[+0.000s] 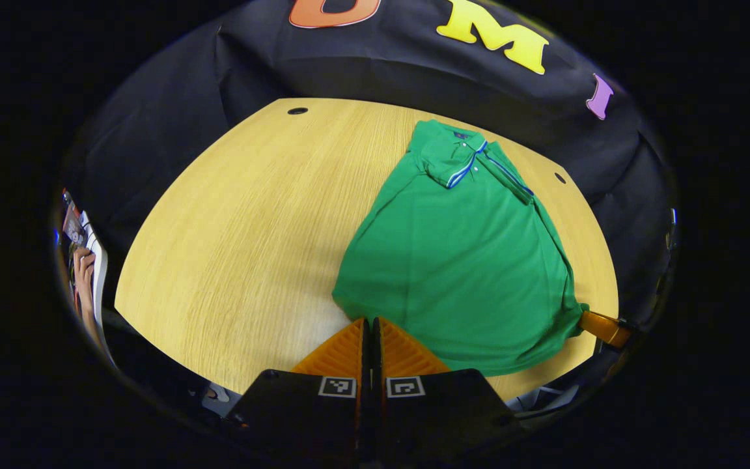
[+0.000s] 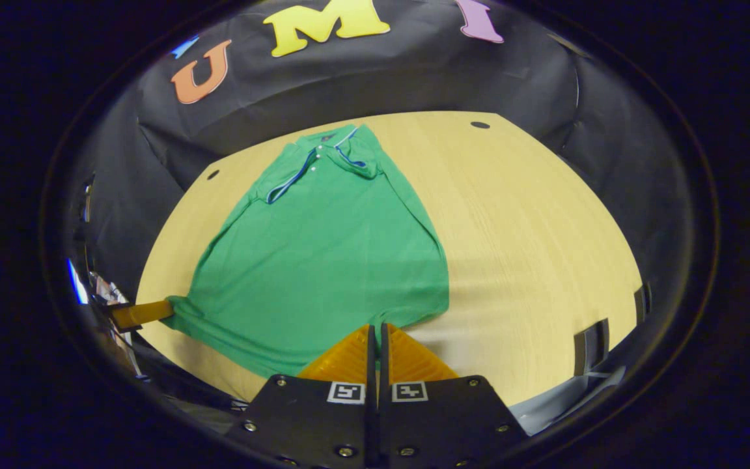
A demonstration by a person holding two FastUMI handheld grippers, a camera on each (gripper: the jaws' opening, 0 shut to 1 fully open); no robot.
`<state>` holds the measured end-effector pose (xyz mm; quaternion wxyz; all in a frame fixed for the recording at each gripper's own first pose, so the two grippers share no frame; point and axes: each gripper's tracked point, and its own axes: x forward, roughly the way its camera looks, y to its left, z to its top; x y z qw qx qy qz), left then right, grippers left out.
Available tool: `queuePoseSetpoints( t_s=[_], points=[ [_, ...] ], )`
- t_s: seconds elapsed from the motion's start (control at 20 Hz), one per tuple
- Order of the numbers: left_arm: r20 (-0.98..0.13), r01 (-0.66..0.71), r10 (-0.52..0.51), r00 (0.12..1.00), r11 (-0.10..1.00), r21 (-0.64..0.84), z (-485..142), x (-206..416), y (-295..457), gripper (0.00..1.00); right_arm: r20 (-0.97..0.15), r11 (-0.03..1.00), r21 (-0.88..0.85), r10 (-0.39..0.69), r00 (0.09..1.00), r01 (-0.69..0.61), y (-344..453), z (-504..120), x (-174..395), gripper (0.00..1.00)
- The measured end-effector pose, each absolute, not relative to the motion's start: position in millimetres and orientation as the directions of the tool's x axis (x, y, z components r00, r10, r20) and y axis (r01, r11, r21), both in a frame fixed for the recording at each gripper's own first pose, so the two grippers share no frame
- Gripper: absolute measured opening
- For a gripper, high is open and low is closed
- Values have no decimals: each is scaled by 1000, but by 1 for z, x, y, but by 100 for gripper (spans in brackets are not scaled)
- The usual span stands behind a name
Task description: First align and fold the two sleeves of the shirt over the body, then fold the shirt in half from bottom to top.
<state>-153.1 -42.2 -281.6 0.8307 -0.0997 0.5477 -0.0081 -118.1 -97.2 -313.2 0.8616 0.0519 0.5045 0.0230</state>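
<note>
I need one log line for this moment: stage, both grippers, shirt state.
stage: bottom-to-top fold starting | left gripper: shut on shirt hem | right gripper: shut on shirt hem | shirt: sleeves folded in, flat on table

Other gripper [image 1: 603,327] is cut off at the view's rim, its jaws can't be made out. Shirt [image 1: 459,260] sleeves tucked out of sight. Hand [image 1: 83,273] at far left half cropped.

The left claw [image 1: 371,320] sits at the bottom centre of the left gripper view, fingers pressed together at the hem corner. The right claw [image 2: 378,327] sits at the bottom centre of the right gripper view, fingers likewise closed. Each claw appears in the other's view at the lower frame edge, gripping the opposite hem corner.
</note>
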Motion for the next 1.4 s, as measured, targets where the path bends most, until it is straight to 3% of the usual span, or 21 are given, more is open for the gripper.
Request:
queuePoseSetpoints(
  t_s=[0.6,1.4],
  points=[
    [-858,-112,-94,505,978,-174,-271,-64,-26,3,-818,986,159,109,565,40,-106,-297,-36,1],
    [-808,-109,-81,583,978,-176,-294,72,-25,3,-742,991,122,128,658,-54,-98,-295,125,1]
  ],
)
